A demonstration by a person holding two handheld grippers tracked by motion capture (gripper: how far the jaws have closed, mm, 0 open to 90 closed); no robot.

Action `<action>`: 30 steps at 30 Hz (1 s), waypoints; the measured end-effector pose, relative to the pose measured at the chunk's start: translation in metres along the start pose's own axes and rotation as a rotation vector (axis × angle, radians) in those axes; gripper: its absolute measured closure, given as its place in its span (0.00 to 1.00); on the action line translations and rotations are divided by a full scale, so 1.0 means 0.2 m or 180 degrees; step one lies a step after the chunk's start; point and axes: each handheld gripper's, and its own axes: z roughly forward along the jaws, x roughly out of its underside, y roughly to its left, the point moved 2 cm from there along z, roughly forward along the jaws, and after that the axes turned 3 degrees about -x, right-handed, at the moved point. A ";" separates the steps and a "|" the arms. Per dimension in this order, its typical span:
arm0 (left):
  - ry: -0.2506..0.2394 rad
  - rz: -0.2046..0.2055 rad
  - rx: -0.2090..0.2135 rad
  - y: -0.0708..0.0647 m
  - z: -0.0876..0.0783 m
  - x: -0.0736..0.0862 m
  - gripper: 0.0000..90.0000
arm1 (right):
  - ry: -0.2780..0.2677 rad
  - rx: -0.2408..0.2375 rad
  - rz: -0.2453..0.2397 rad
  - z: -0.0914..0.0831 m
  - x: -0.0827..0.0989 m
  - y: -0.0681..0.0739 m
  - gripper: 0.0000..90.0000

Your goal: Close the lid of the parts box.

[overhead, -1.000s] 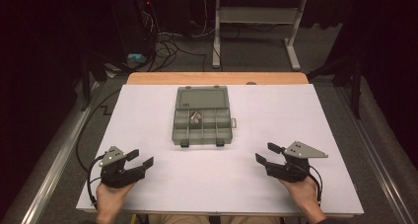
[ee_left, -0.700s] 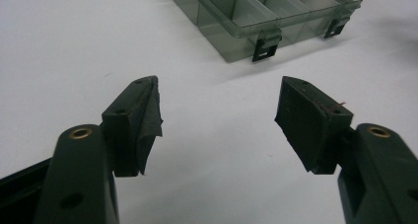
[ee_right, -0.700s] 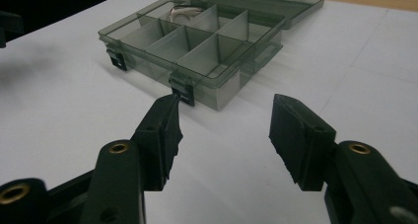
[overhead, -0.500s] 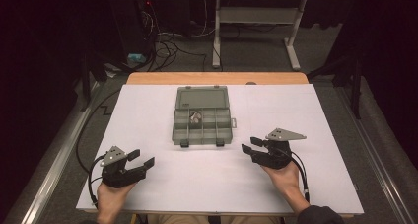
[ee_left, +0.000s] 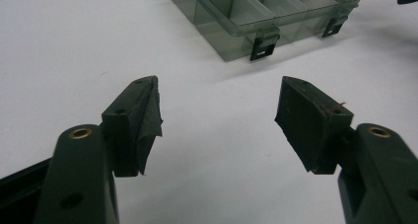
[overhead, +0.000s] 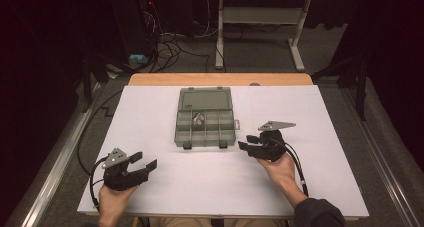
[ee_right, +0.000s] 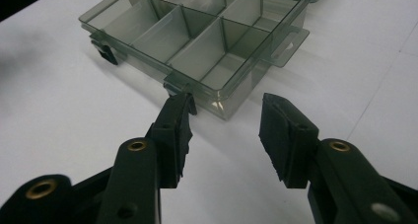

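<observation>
No readable text, label or number anywhere.

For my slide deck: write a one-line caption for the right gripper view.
Open right gripper poised at the near corner of an open, translucent grey plastic compartment box on a white table.

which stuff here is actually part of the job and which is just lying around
Part of the job:
- compartment box, lid open, on the white table
- small item in one compartment
- right gripper, beside the box's near right corner, jaws part open and just been closing, nothing between them
- left gripper, open, apart from the box

Lying about:
- cables on the floor
- metal stand behind the table
</observation>
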 end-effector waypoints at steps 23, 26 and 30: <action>0.0016 0.0041 0.0036 -0.01 0.00 0.00 0.38 | 0.0415 0.0262 0.0320 0.22 -0.27 -0.07 0.75; 0.0017 0.0044 0.0047 -0.01 0.01 0.00 0.38 | 0.0483 0.0279 0.0375 0.25 -0.29 -0.08 0.76; 0.0017 0.0048 0.0054 -0.01 0.01 0.00 0.38 | 0.0524 0.0302 0.0378 0.27 -0.31 -0.09 0.76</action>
